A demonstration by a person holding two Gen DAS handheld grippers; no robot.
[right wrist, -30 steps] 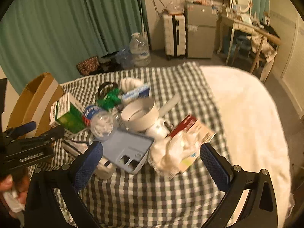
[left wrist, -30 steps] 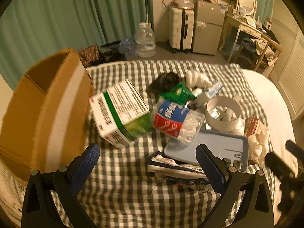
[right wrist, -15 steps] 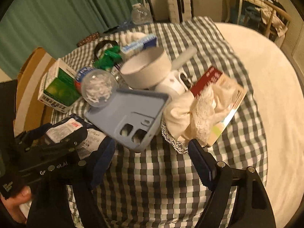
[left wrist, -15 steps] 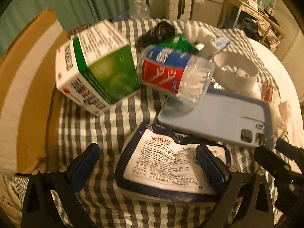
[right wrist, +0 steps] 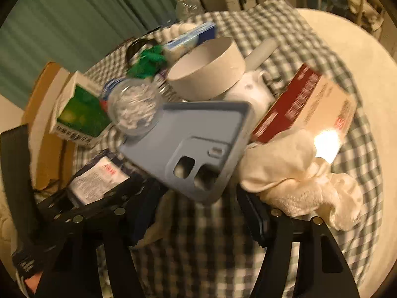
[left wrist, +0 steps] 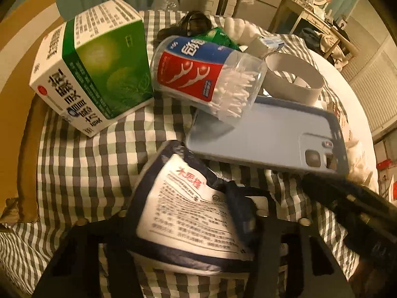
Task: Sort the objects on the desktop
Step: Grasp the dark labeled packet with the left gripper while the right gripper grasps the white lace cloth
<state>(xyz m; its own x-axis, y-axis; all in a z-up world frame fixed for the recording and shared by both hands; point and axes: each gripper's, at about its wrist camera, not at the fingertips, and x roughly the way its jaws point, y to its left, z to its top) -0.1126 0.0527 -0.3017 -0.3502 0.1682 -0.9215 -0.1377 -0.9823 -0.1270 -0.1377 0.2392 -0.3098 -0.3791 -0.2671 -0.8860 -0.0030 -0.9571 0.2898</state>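
My left gripper (left wrist: 186,198) points steeply down, and its jaws are closing on a dark blue packet with a white label (left wrist: 188,211), which bunches up between the pads. A light blue phone case (right wrist: 198,136) lies tilted on the pile, and its lower end sits between my right gripper's (right wrist: 196,198) closing jaws. The right pads stand apart from the case. A green-and-white box (left wrist: 91,67) and a clear jar of floss picks (left wrist: 203,74) lie just beyond. In the right wrist view my left gripper (right wrist: 86,211) shows at the lower left.
A cardboard box (left wrist: 15,74) stands at the left edge of the checked cloth (left wrist: 82,164). A white ring-shaped container (right wrist: 211,72), a red-and-tan box (right wrist: 305,106) and a cream cloth (right wrist: 297,173) crowd the right; the cloth touches my right finger.
Both grippers have dropped close to the pile. The left jaws have closed in on the dark blue packet. The right jaws have narrowed around the phone case's lower end.
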